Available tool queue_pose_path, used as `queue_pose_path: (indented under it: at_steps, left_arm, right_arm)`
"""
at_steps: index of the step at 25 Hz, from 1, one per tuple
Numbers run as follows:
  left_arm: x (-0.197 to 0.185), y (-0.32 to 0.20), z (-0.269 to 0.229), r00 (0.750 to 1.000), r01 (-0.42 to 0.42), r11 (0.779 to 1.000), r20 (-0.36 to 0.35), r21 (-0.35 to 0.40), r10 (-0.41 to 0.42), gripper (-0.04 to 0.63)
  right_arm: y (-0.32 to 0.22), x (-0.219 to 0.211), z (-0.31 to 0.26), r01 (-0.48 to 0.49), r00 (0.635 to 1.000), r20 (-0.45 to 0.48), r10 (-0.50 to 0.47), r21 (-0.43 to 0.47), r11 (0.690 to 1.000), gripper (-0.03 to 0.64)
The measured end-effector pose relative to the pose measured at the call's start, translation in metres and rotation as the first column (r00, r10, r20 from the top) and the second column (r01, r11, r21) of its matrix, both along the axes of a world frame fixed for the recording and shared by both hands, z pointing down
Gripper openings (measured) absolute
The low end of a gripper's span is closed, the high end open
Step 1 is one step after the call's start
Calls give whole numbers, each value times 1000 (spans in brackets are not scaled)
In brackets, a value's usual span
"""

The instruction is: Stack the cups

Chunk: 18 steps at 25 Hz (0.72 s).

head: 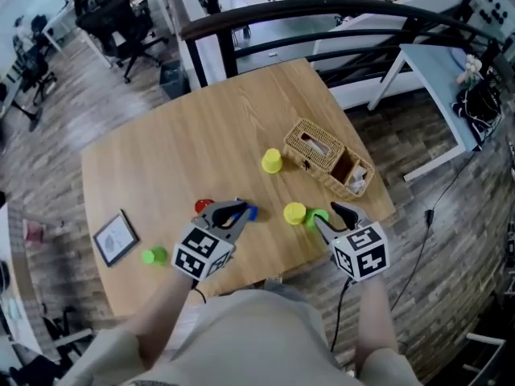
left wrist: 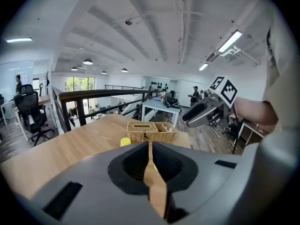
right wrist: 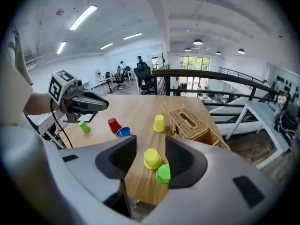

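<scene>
Several small cups stand upside down on the wooden table (head: 185, 143): a yellow cup (head: 272, 161) by the basket, a second yellow cup (head: 294, 213) touching a green cup (head: 315, 218), a red cup (head: 203, 206), a blue cup (head: 251, 212) and another green cup (head: 154, 256). My left gripper (head: 240, 210) hovers over the red and blue cups, shut with nothing in it (left wrist: 150, 146). My right gripper (head: 331, 219) hangs above the yellow and green pair, open and empty (right wrist: 151, 142); that yellow cup (right wrist: 152, 158) and green cup (right wrist: 163, 174) show on the table between its jaws.
A wicker basket (head: 326, 158) sits at the table's right side, with a framed picture (head: 115, 236) near the left front corner. A dark railing (head: 322, 10) runs behind the table, and a pale blue table (head: 434, 79) stands at the far right.
</scene>
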<state>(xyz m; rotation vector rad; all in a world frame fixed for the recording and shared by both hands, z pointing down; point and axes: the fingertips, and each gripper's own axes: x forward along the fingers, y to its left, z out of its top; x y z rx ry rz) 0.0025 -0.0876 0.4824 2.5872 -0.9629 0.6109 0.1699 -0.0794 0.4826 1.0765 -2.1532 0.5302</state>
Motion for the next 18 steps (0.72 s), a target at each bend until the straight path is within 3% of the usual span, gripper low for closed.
queue_pose_path:
  at_steps: [9, 18]
  left_arm:
    - [-40, 33, -15, 995, 102, 994, -22, 22, -102, 43]
    - [-55, 35, -14, 991, 134, 991, -30, 17, -133, 43]
  right_arm:
    - [25, -35, -36, 108, 994, -20, -107, 74, 991, 207]
    - [18, -50, -33, 112, 993, -36, -109, 71, 991, 209]
